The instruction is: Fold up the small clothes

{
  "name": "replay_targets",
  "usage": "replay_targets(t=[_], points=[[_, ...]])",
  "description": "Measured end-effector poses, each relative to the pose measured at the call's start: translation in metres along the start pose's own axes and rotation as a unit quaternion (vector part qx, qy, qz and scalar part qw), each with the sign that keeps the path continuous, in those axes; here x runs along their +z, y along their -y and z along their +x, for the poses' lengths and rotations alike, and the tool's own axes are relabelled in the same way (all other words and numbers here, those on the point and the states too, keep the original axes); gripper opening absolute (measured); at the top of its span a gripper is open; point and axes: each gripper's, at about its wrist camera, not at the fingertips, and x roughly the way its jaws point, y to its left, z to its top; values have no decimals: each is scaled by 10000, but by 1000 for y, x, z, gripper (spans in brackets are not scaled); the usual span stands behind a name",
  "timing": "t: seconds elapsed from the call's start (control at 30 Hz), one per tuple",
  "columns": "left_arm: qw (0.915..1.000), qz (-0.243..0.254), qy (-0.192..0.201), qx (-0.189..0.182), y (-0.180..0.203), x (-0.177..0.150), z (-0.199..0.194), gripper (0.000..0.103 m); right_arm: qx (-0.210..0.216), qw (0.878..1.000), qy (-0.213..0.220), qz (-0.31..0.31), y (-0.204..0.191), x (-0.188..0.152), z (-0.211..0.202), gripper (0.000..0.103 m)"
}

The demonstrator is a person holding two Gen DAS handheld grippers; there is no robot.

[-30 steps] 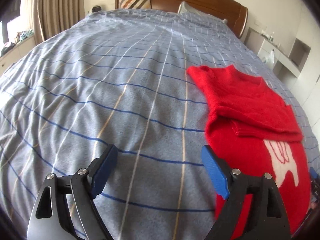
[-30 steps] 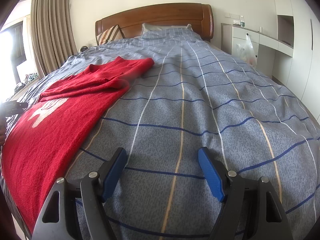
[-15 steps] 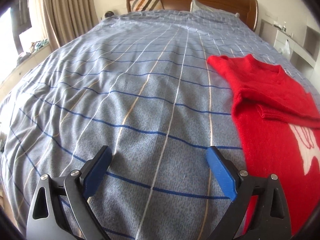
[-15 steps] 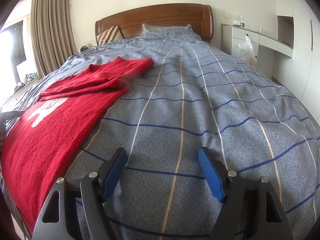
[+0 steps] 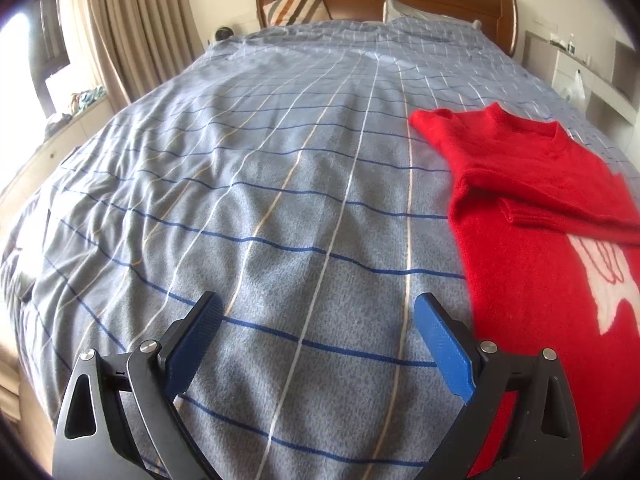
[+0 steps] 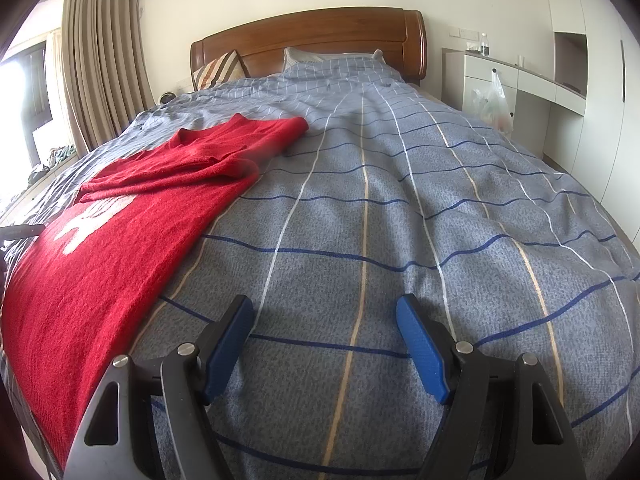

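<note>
A red knitted sweater [image 5: 532, 240] with a white motif lies flat on the blue checked bed cover, both sleeves folded across its chest. In the left wrist view it is to the right of my left gripper [image 5: 318, 312], which is open and empty above bare cover. In the right wrist view the sweater [image 6: 108, 248] lies to the left of my right gripper [image 6: 324, 312], also open and empty over the cover.
The bed cover [image 6: 400, 220] fills both views. A wooden headboard [image 6: 316, 40] with pillows is at the far end. Curtains [image 5: 132, 28] and a window sill stand on the left. A white desk unit [image 6: 520, 80] with a hanging plastic bag stands on the right.
My left gripper has swung left and pulled away from the sweater, which now sits farther right in its view. The right gripper has not moved.
</note>
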Motion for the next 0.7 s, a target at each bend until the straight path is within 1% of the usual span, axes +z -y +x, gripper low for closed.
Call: replay_targets(t=[0.17,0.33,0.43,0.5,0.57,0.7], points=[[9998,160,145,18,10,3,-29,97,-35,10000,-16,-6,-1,0,-1,74],[9986,317,424,-26,20,7,-67,98,-284,9991,-325,-7,-9,7,-13,75],[9975,394,582,-35,26,9,-85,99,-139,9990,-401,164,-14,7,-32,75],[9972,413,627,-59,28,12,-93,99,-82,9993,-354,128,-21,7,-48,75],[9971,417,629,-104,30,14,-99,99,-115,9997,-227,-17,-28,11,-67,75],[9967,409,671,-184,36,17,-109,99,-193,9993,34,-312,-42,27,-98,75]])
